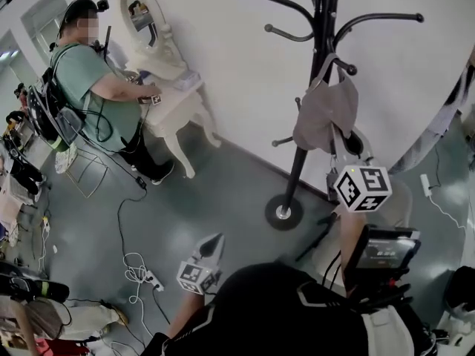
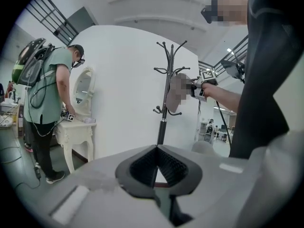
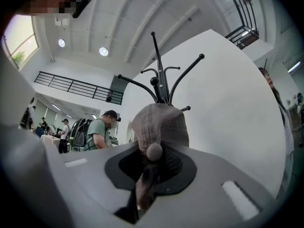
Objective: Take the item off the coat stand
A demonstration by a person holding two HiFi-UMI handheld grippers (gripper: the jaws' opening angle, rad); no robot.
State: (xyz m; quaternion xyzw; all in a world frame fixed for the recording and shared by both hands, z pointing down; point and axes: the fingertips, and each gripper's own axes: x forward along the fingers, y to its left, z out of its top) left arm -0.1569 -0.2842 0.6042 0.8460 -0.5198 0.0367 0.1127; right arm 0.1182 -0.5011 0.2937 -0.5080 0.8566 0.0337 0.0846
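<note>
A grey-brown cap (image 1: 320, 111) hangs from a hook of the black coat stand (image 1: 320, 21), against the white wall. My right gripper (image 1: 343, 148) reaches up to the cap's lower edge. In the right gripper view the cap (image 3: 159, 123) fills the space ahead and its fabric runs down between the jaws, so the right gripper (image 3: 149, 164) is shut on it. My left gripper (image 1: 214, 241) hangs low over the floor, well left of the stand's base, shut and holding nothing. The left gripper view shows the stand (image 2: 163, 115) and the cap (image 2: 177, 90) in the distance.
A person in a green shirt (image 1: 87, 80) stands at a white dressing table (image 1: 175, 99) with an oval mirror at the back left. Cables and a power strip (image 1: 142, 274) lie on the grey floor. The stand's round base (image 1: 283, 212) rests near the wall.
</note>
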